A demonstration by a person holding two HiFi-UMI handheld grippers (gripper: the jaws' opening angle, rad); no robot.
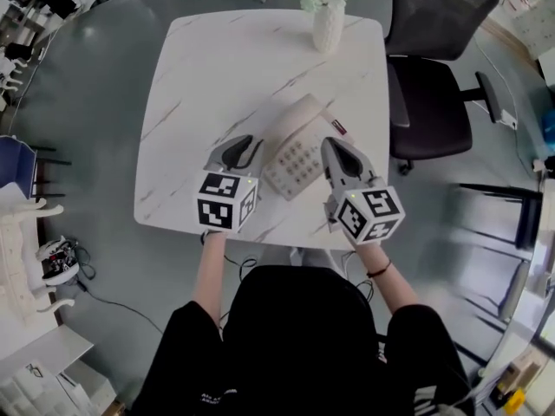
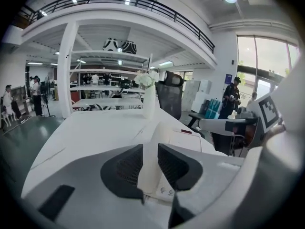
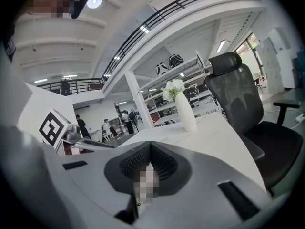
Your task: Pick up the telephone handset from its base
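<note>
Currently handset [image 1: 293, 121] sits on its base [image 1: 295, 159], mid counter [image 1: 199, 76], along base's 10 o'clock edge. L gripper [image 1: 253, 146] is just beside base at 8 o'clock, fingers slightly apart, handset showing thru the gap, not gripped. R gripper [image 1: 331, 144] is just beside base at 3 o'clock, finger tips together, holding nothing. Vase [image 1: 329, 26] at counter's 12 o'clock.

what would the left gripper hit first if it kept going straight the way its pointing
Most likely the handset, which shows straight ahead in the gap between the left gripper's parted jaws, lying on the phone base. How far off is unclear.
</note>
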